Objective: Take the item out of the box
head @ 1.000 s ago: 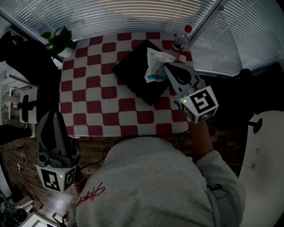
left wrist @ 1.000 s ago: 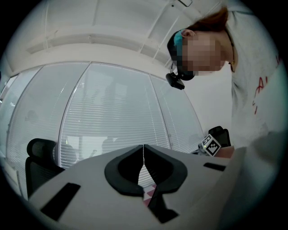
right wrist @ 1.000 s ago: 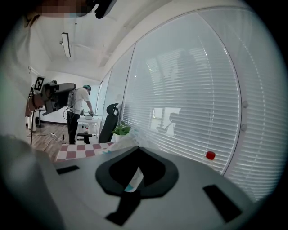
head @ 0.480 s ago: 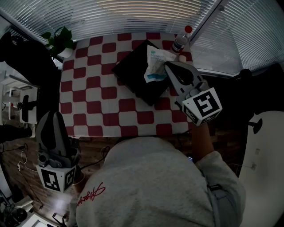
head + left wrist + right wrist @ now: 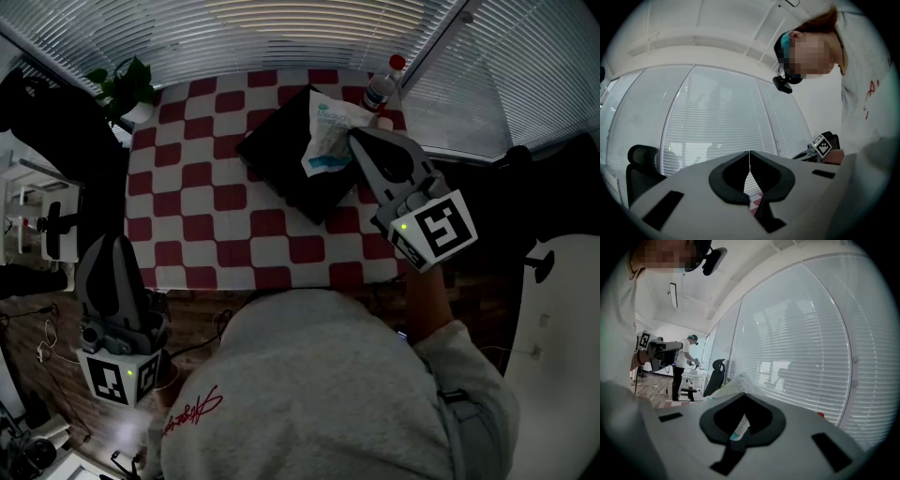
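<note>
- Two grippers are in frame. Only the right gripper (image 5: 352, 137) is at the work, reaching in over the right side of the red-and-white checkered table (image 5: 197, 187).
- Right gripper: the jaws are closed to a sliver and pinch a white packet (image 5: 328, 131) with teal print.
- Right gripper view: a strip of the packet's edge sits clamped in the slot between the pads. The rest of the packet fans out past the tips.
- Packet, head view: it is gripped by its right edge and sticks out to the left of the right gripper's tips. It is crumpled and sits over the far right corner of the black box (image 5: 281, 159).
- From above I cannot tell whether the packet's lower end touches the box or is clear of it.
- Black box: it lies diamond-wise on the far right part of the table. The right gripper's body overlaps its right corner in the head view.
- The right gripper's marker cube (image 5: 436, 230) faces the person, with a small green light lit on it.
- Left gripper (image 5: 749, 164): the jaws are fully together, the pads meet in a thin seam, and nothing is between them.
- Left gripper, head view: it is low at the person's left, off the near edge of the table and well apart from box and packet.
- Left gripper view: blinds (image 5: 717, 131) fill the view ahead. A scrap of checkered cloth shows just under the closed tips.
- Surroundings: a clear bottle (image 5: 380, 89) with a red cap stands at the far right table corner, just beyond the packet. A potted plant (image 5: 127, 84) stands at the far left corner.
</note>
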Available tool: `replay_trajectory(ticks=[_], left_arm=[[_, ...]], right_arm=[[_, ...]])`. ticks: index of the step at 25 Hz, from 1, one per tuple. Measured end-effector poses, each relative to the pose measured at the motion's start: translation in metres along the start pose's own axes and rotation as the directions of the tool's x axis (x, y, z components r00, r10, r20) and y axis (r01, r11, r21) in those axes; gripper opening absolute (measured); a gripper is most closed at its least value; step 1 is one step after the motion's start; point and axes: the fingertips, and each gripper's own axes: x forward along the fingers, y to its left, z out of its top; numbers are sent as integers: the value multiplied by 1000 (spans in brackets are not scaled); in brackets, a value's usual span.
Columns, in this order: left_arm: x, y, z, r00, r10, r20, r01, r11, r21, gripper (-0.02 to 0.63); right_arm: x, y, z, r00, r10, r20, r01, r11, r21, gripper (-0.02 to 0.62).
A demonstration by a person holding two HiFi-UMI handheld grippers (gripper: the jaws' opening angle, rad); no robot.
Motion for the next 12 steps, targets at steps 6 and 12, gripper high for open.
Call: replay_trajectory(ticks=[6, 12], left_arm=[[-2, 1, -1, 1000, -1, -3, 1, 1000, 17, 18], [-1, -1, 0, 1000, 2, 1, -2, 1000, -1, 18]], right_arm=[[-3, 0, 9, 1000, 0, 24, 0, 1000, 0, 11], [-6, 3, 15, 999, 4, 40, -4, 1000, -1, 11]])
